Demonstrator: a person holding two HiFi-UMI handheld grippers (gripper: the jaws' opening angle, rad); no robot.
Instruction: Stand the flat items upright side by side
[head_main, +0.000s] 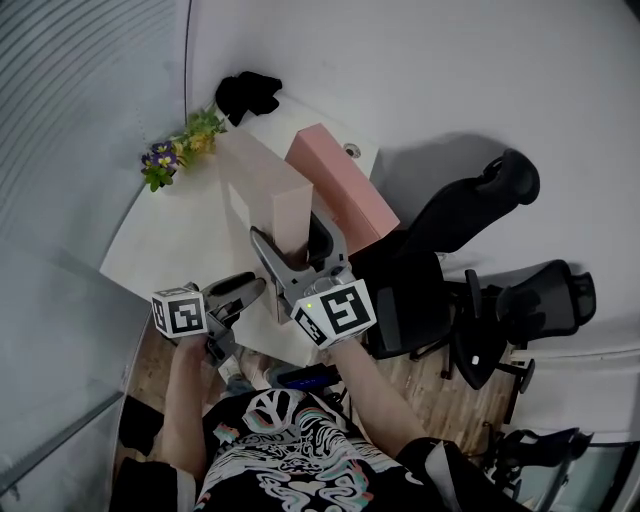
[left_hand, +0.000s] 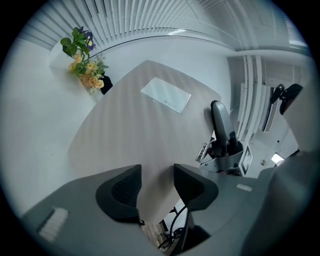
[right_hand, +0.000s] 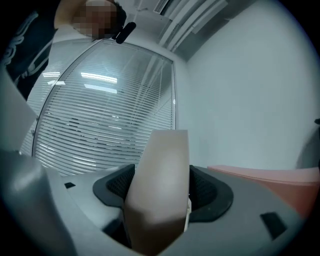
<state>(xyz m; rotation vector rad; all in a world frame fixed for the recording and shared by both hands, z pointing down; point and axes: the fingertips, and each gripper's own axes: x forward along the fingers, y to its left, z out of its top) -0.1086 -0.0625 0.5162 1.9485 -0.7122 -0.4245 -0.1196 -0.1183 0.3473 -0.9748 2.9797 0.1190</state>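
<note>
A long beige box (head_main: 262, 185) stands on its narrow side on the white table (head_main: 165, 245), close beside a pink box (head_main: 340, 190) of like size. My right gripper (head_main: 298, 243) is shut on the beige box's near end; in the right gripper view the box (right_hand: 160, 185) fills the gap between both pads, and the pink box (right_hand: 270, 175) lies to the right. My left gripper (head_main: 240, 290) hovers at the table's near edge, left of the beige box. In its own view the left gripper (left_hand: 156, 187) is open, facing the box's broad side (left_hand: 135, 135) with a white label (left_hand: 166, 95).
A small bunch of flowers (head_main: 175, 150) stands at the table's far left corner, a black object (head_main: 248, 95) at the far edge. Black office chairs (head_main: 470, 215) crowd the floor to the right of the table. A window blind (right_hand: 100, 115) hangs behind.
</note>
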